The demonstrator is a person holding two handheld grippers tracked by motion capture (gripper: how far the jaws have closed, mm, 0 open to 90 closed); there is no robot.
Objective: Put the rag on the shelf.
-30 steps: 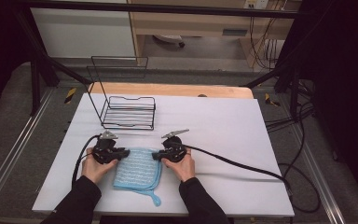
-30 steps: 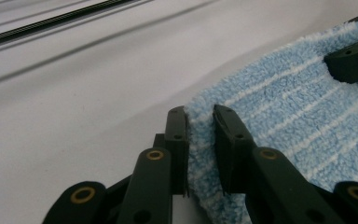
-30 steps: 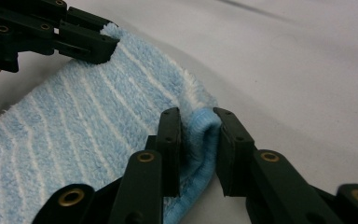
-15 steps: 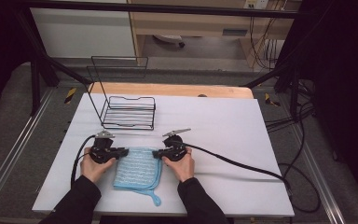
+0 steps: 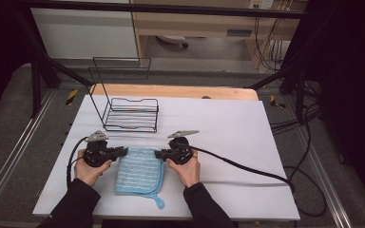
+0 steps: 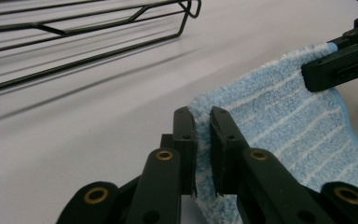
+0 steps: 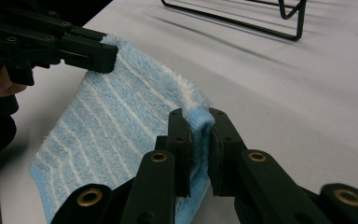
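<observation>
Left gripper (image 6: 203,140), right gripper (image 7: 199,140) clamp towel (image 5: 140,170); rack (image 5: 130,114) bare

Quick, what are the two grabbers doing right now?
Left gripper: closed on a far corner of the blue cloth.
Right gripper: closed on the cloth's other far corner.

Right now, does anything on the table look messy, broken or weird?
Nothing looks broken or spilled. The blue towel is pinched at its two far corners by the left gripper and the right gripper, so that edge is lifted off the table. The wire rack stands upright behind it.
</observation>
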